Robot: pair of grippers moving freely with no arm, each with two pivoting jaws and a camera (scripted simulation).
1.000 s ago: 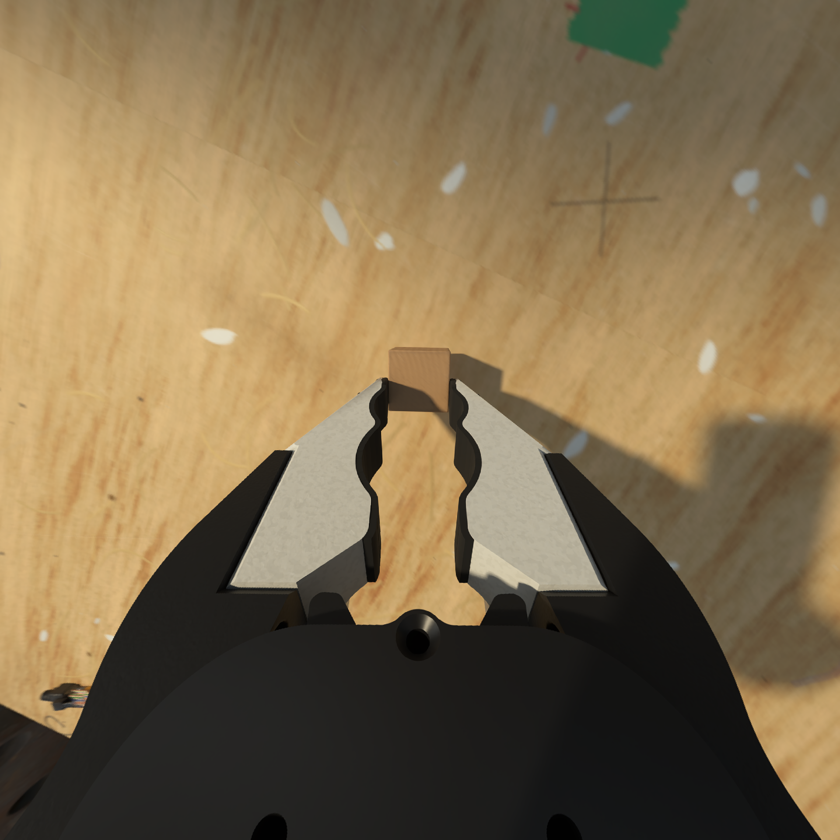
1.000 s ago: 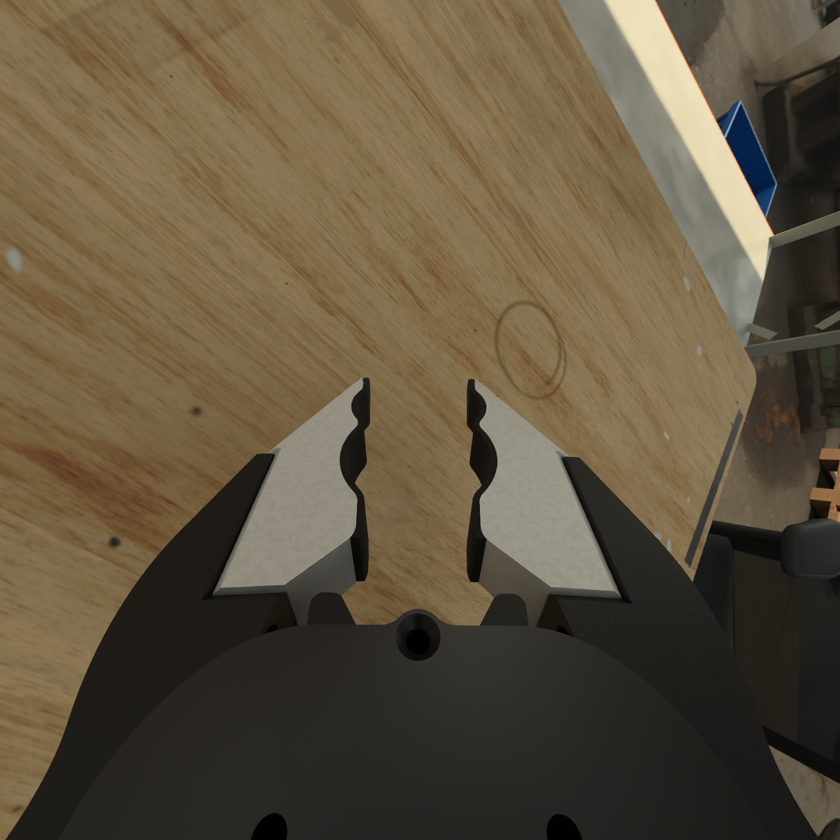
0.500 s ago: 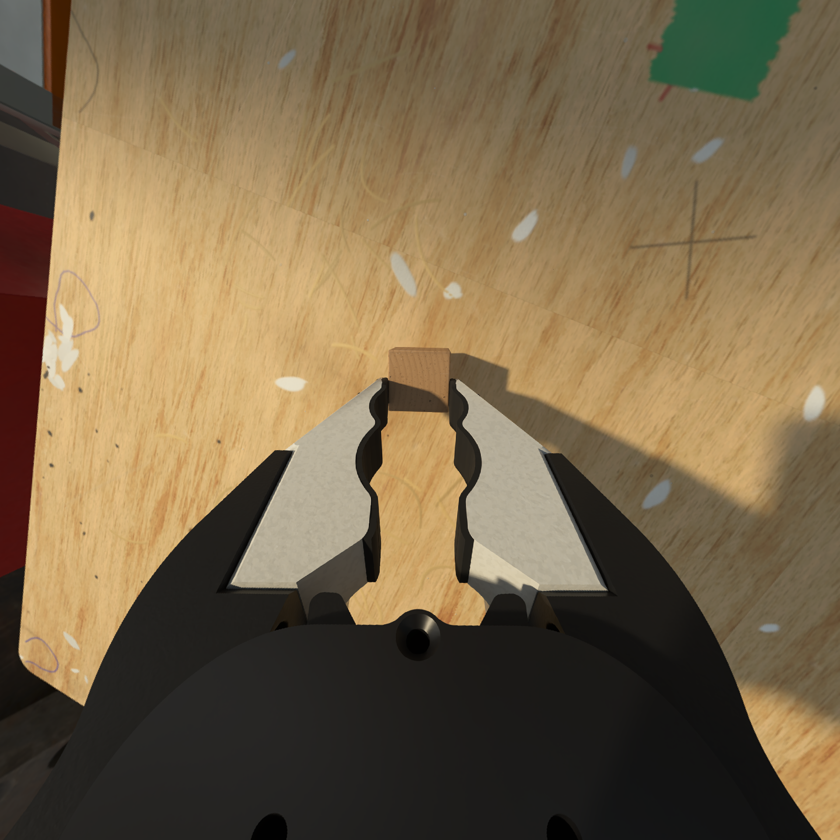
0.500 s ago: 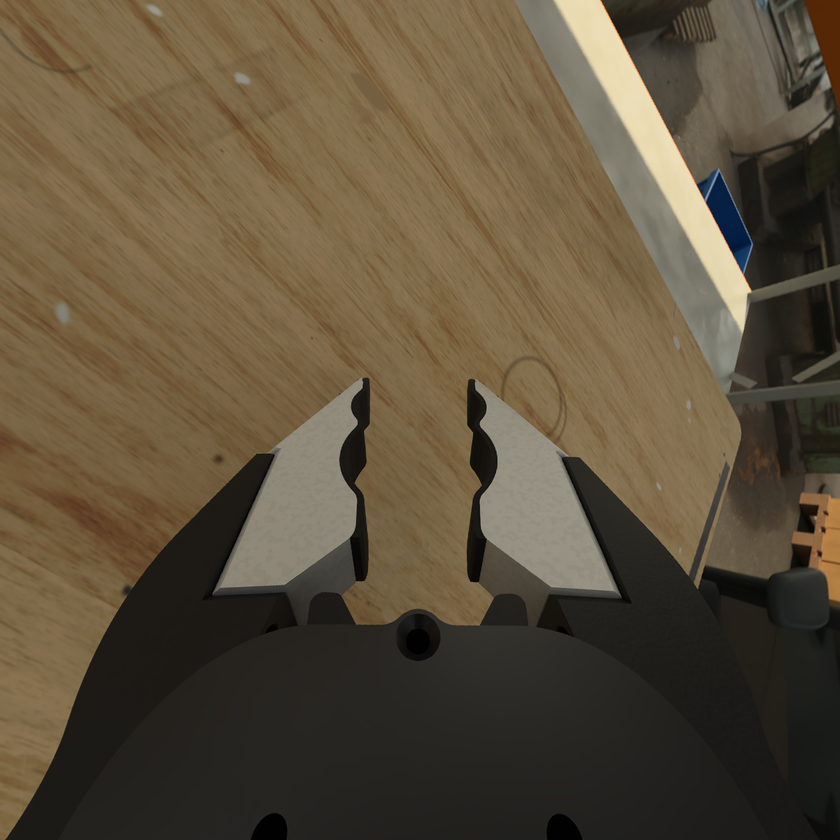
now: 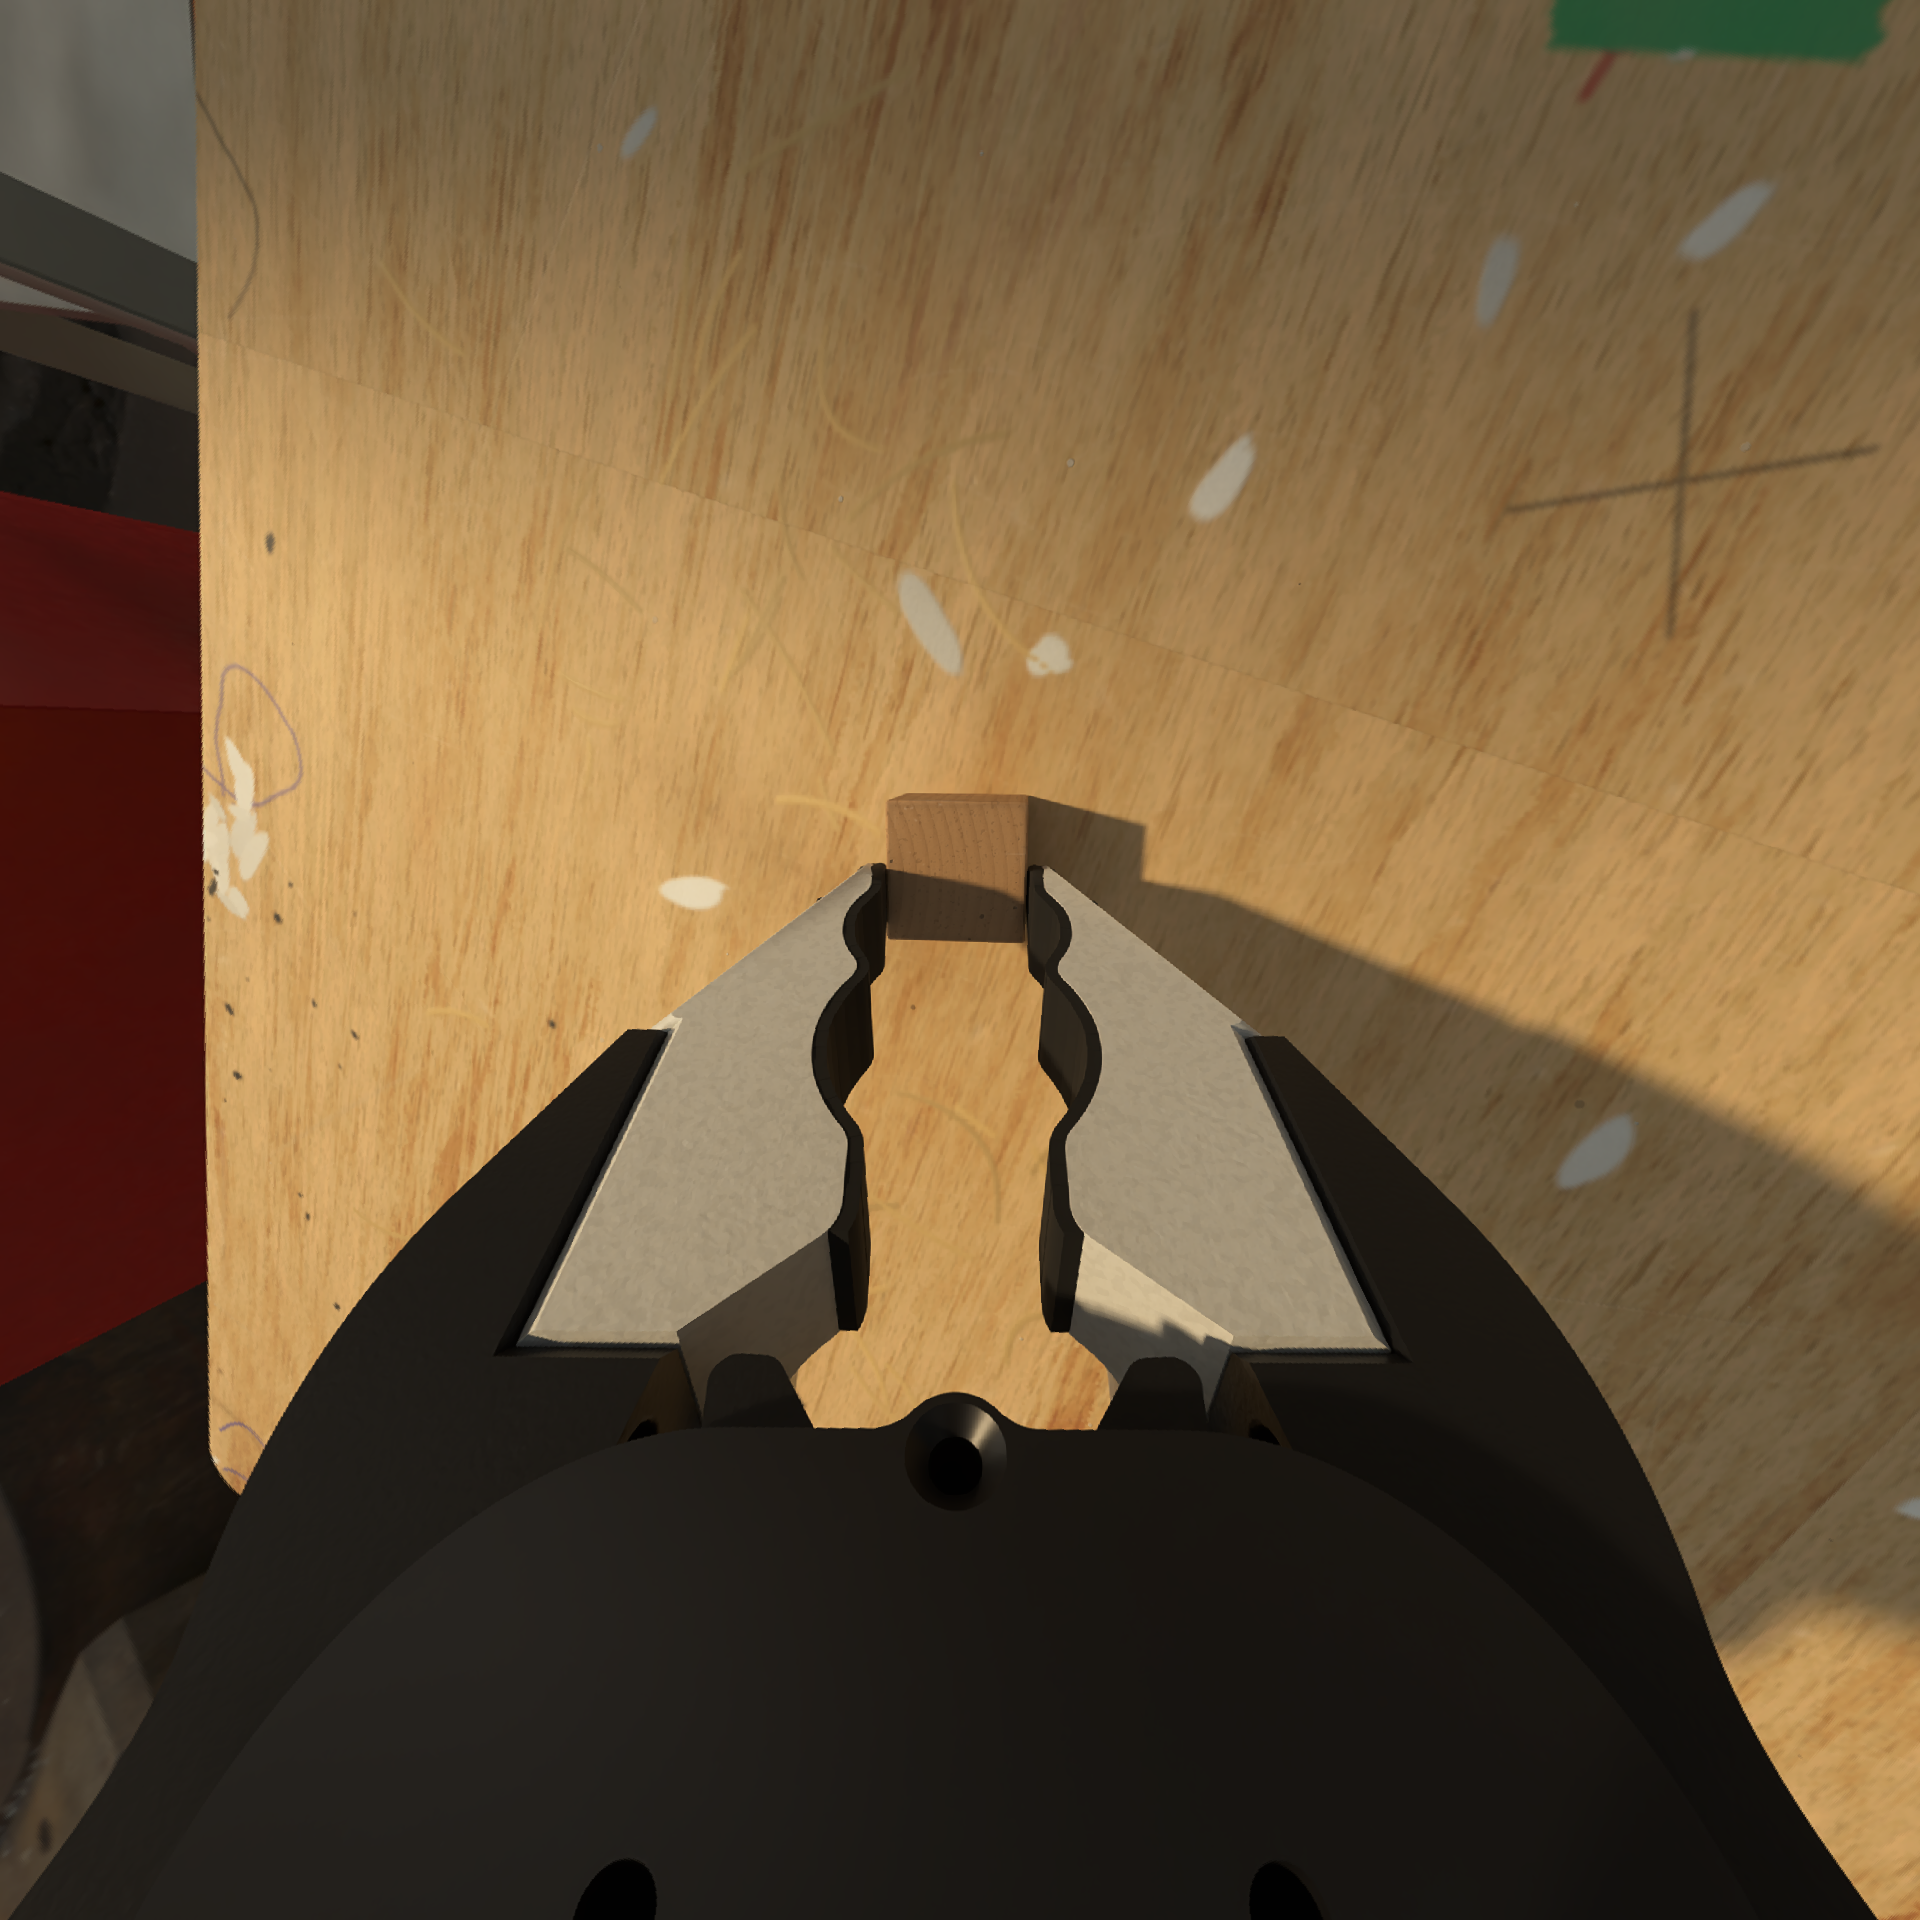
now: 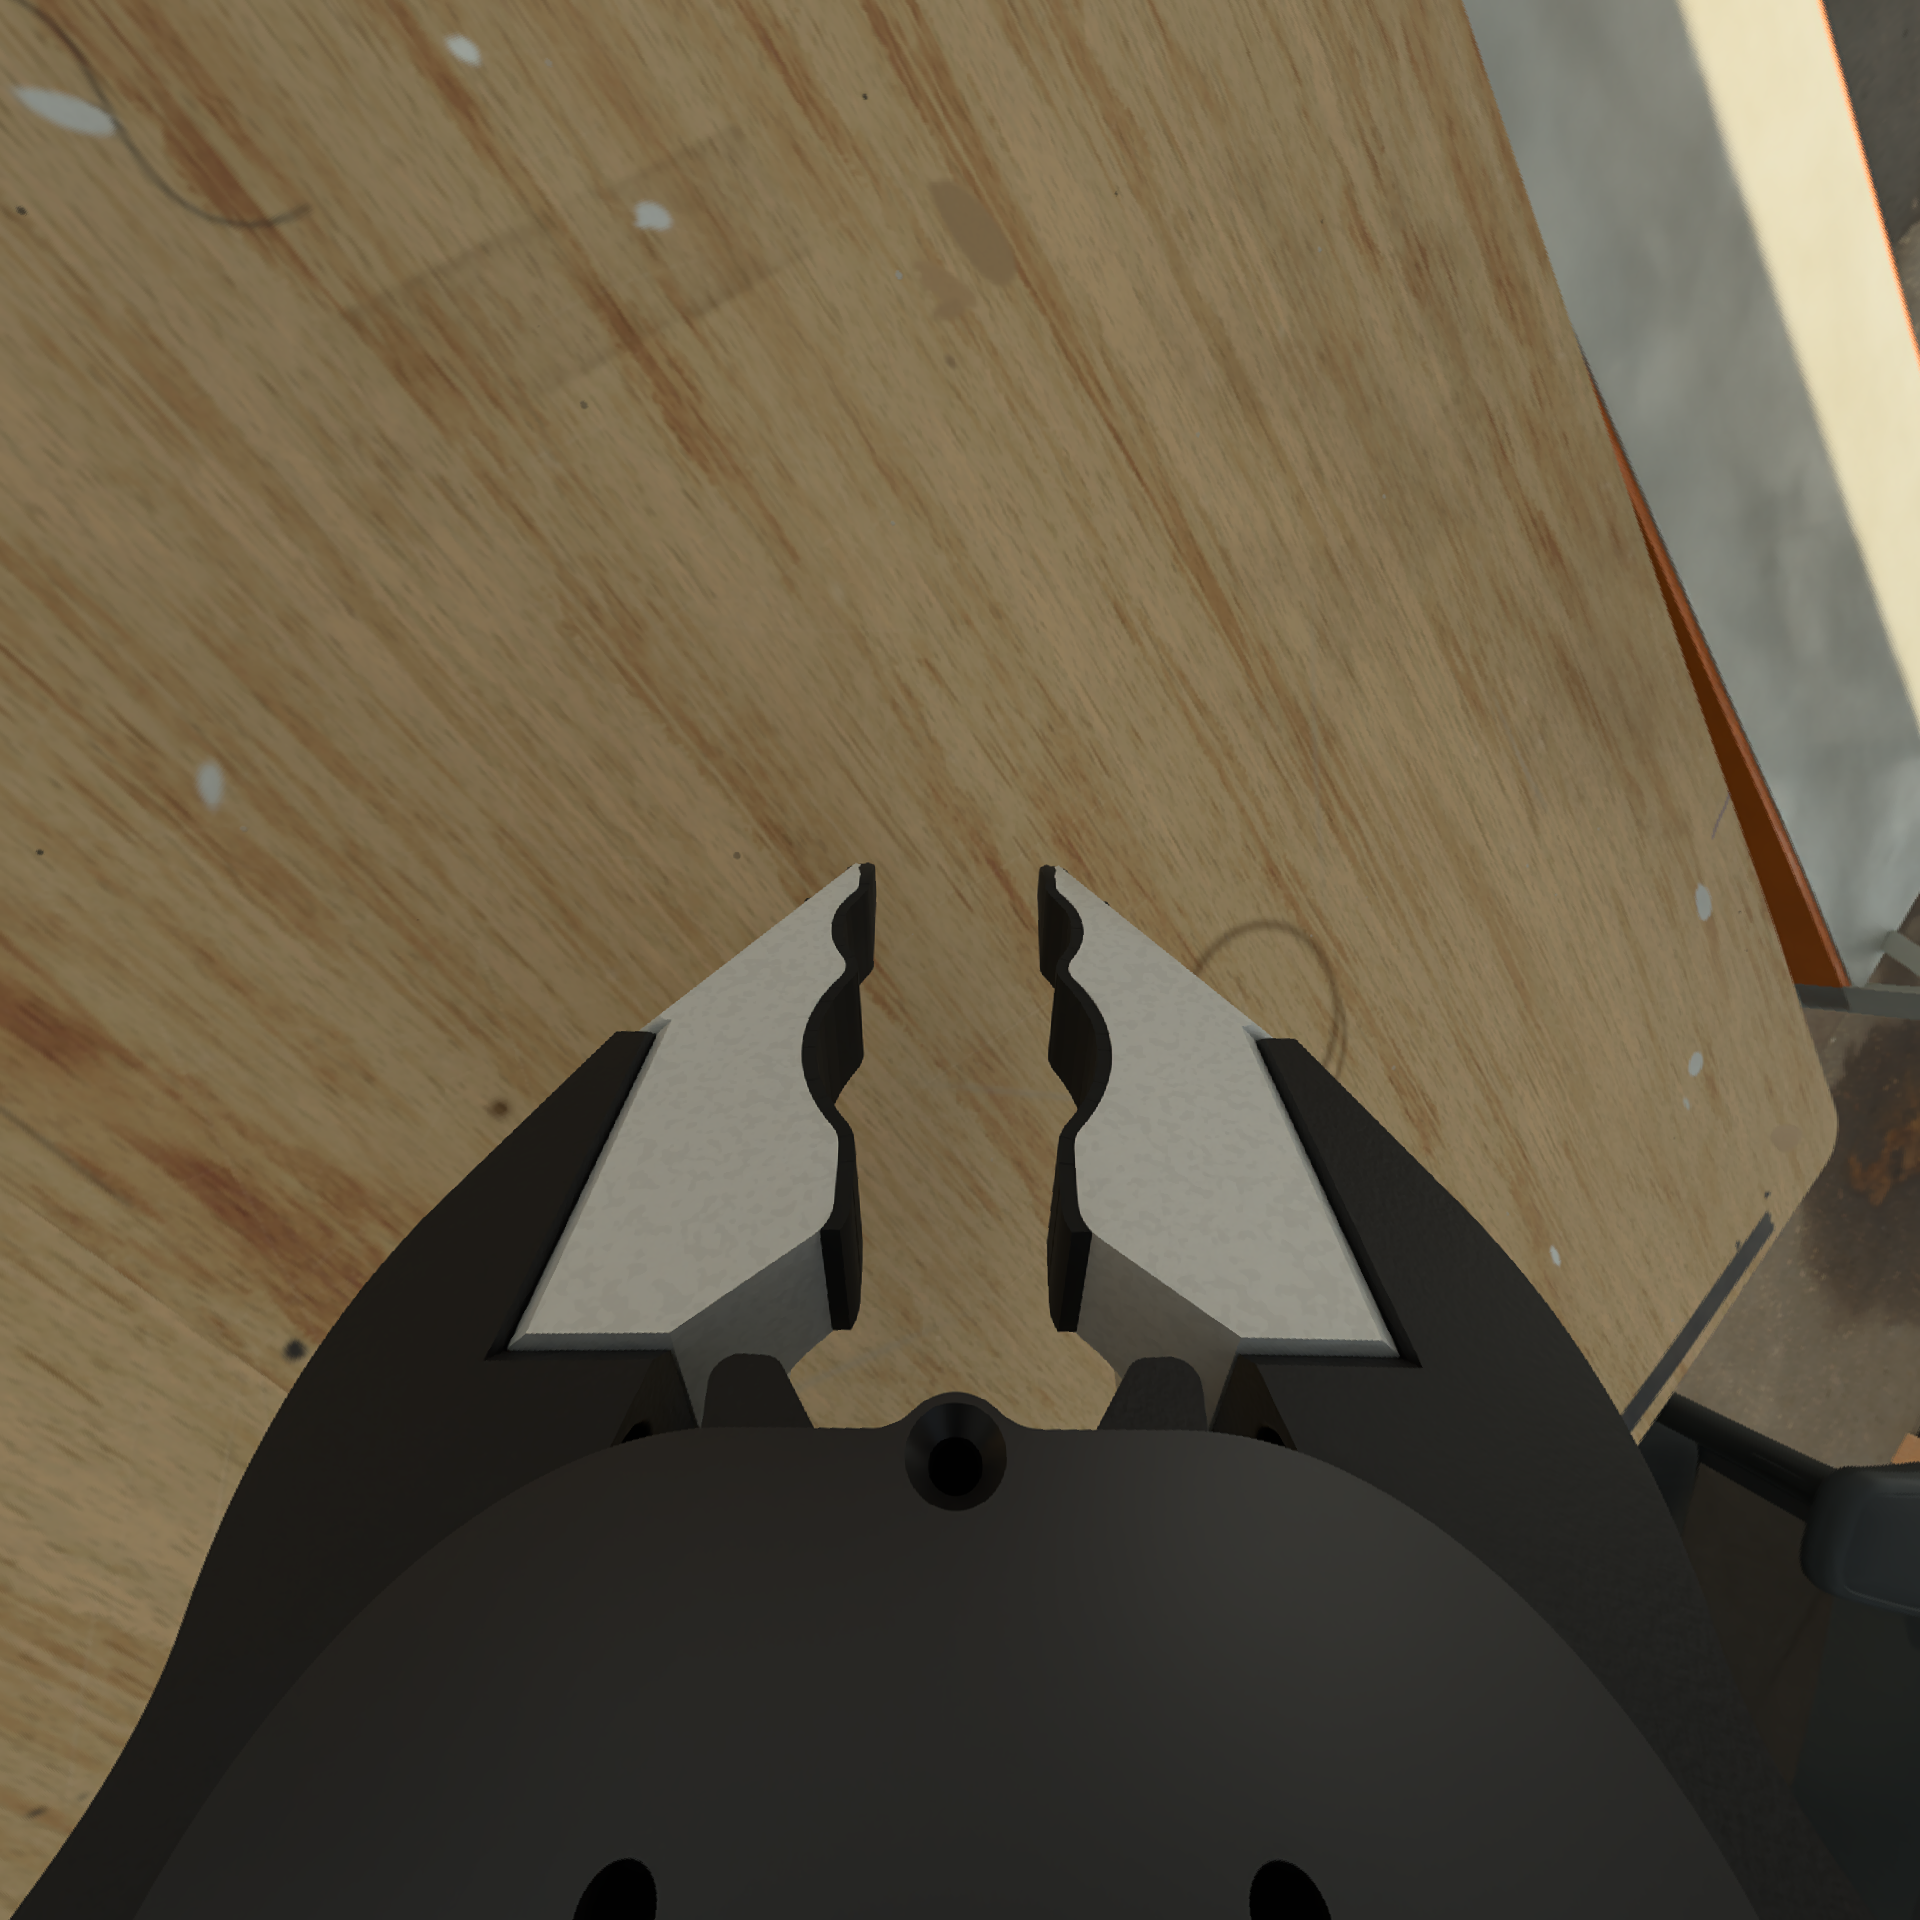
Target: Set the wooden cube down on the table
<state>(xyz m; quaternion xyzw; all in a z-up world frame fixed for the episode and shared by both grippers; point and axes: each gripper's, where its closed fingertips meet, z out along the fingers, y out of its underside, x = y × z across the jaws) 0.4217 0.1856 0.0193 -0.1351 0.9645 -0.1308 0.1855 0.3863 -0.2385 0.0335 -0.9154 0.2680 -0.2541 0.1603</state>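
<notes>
The small wooden cube [image 5: 956,868] is pinched between the tips of my left gripper [image 5: 956,904], which is shut on it. The cube is low over the plywood table [image 5: 623,520], and its shadow lies right beside it on the right. I cannot tell whether it touches the surface. My right gripper [image 6: 956,894] is open and empty above another part of the table [image 6: 727,468]. Neither gripper shows in the other's view.
The table's left edge [image 5: 200,935] runs close by, with a red surface [image 5: 94,935] beyond it. A pencil cross [image 5: 1683,478] and a green patch [image 5: 1714,26] lie to the right. The right wrist view shows a pencil circle [image 6: 1273,977], the table's right edge [image 6: 1704,831] and a dark fixture [image 6: 1849,1538].
The left gripper has carried the cube toward the table's left edge, still gripping it. The right gripper has shifted over the table, so the pencil circle sits nearer its right finger. Its jaws have narrowed a little.
</notes>
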